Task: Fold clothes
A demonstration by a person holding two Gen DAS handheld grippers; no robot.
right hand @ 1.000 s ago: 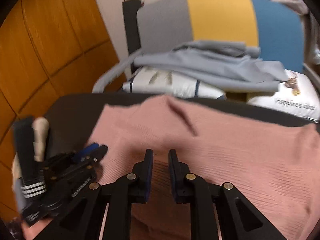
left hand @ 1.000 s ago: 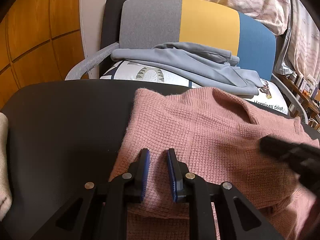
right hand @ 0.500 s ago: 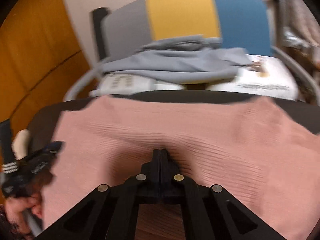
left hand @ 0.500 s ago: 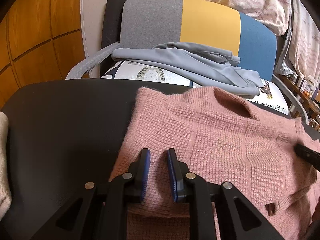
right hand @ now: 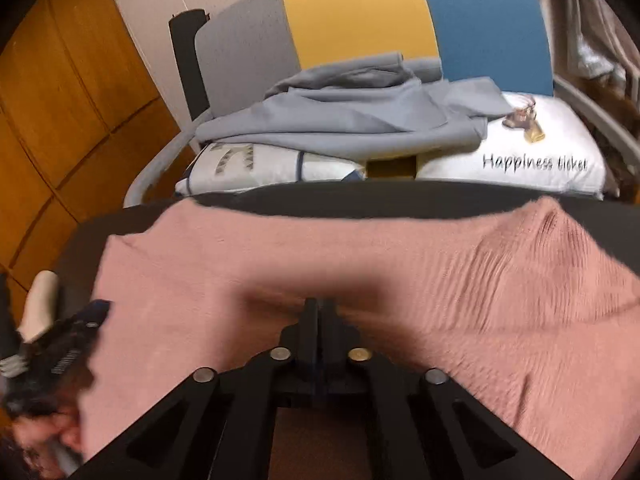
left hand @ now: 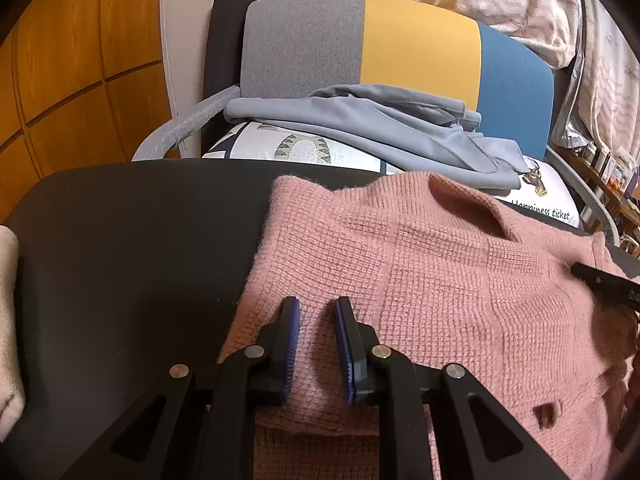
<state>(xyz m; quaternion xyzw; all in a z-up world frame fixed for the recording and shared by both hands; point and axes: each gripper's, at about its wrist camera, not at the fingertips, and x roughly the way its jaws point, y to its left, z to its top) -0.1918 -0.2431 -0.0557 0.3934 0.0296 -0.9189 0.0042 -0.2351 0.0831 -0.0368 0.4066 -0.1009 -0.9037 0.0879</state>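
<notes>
Now the sweater (left hand: 420,280) lies spread on the desk (left hand: 140,240), unfolded; left gripper (left hand: 316,312) half-open over its edge, right gripper (right hand: 320,308) clamped shut, folding barely begun.

Quick count from what's visible: 1 pink knit sweater (left hand: 440,280) spread out right under and ahead of the gripper fingers. 1 black table (left hand: 140,232) beneath it. Past the far edge there's 1 chair (left hand: 400,52) with a backrest in 3 colour blocks (grey, yellow, blue). On its seat, 2 white printed cushions (right hand: 540,160), and 1 grey garment (left hand: 380,128) draped over them. 2 grippers total: the left gripper (left hand: 316,308) and the right gripper (right hand: 320,305). Off to the left gripper's left edge, 1 bit of cream fabric (left hand: 8,320).
</notes>
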